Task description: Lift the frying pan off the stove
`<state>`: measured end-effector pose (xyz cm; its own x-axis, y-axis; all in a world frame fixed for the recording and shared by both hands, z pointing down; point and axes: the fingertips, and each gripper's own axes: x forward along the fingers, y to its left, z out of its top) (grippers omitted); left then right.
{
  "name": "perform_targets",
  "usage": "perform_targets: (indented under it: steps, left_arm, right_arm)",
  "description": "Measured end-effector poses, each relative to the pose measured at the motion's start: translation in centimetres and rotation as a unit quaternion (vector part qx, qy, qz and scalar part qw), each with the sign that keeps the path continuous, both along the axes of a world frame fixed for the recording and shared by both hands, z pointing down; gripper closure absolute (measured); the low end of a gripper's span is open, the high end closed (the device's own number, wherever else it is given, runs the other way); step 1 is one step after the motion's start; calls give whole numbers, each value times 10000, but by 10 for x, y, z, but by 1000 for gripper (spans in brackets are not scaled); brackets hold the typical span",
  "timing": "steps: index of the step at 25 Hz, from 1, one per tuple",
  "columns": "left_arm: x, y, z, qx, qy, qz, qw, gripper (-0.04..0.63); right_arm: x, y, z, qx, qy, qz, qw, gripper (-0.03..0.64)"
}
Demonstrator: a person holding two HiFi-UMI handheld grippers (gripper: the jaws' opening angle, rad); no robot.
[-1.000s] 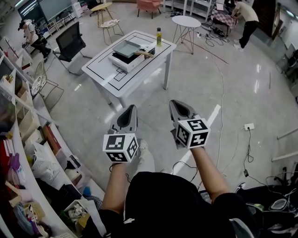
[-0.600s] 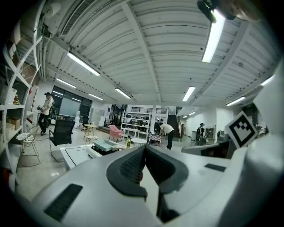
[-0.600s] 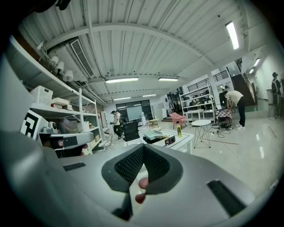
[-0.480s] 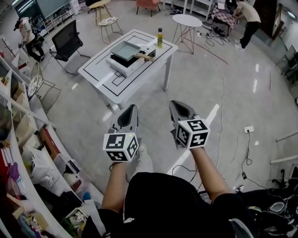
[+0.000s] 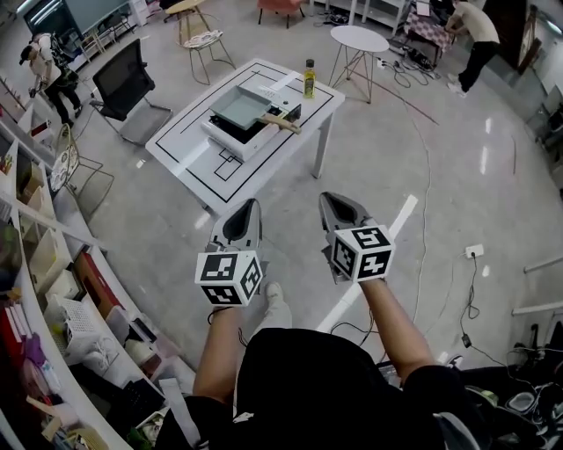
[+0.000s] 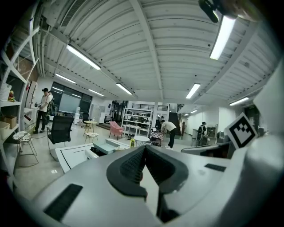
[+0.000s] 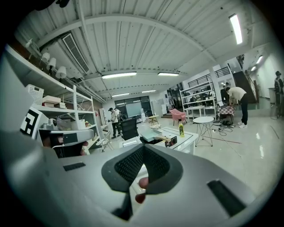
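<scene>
Well, left gripper [image 5: 249, 207] and right gripper [image 5: 328, 197] are both pressed closed and empty, carried level (just walking over, I'd guess); the frying pan [image 5: 241, 109] sits on the stove [image 5: 227, 134], far ahead of them.

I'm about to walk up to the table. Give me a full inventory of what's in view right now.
table: one, white with black lines, ahead
stove: one, white, on the table
frying pan: one, grey, square, wooden handle, on the stove
bottle: one, yellow, dark cap, table's far corner
round table: one, white, beyond the table
office chair: one, black, left of the table
armchair: one, pink, far end
shelves: white, cluttered, along the left
people: two, far right and far left
left claw: grey, shut, empty
right claw: grey, shut, empty
</scene>
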<state>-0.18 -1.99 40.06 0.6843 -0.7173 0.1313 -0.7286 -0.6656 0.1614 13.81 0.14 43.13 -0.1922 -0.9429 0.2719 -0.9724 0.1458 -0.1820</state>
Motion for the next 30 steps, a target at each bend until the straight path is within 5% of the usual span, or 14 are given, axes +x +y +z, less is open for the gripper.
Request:
perform_targets:
  steps: [30]
  left_arm:
    - [-20,-189,6,-129,97,544,9984,584]
  right_arm:
    - [-31,-190,-3,-181,384,325,9986,615]
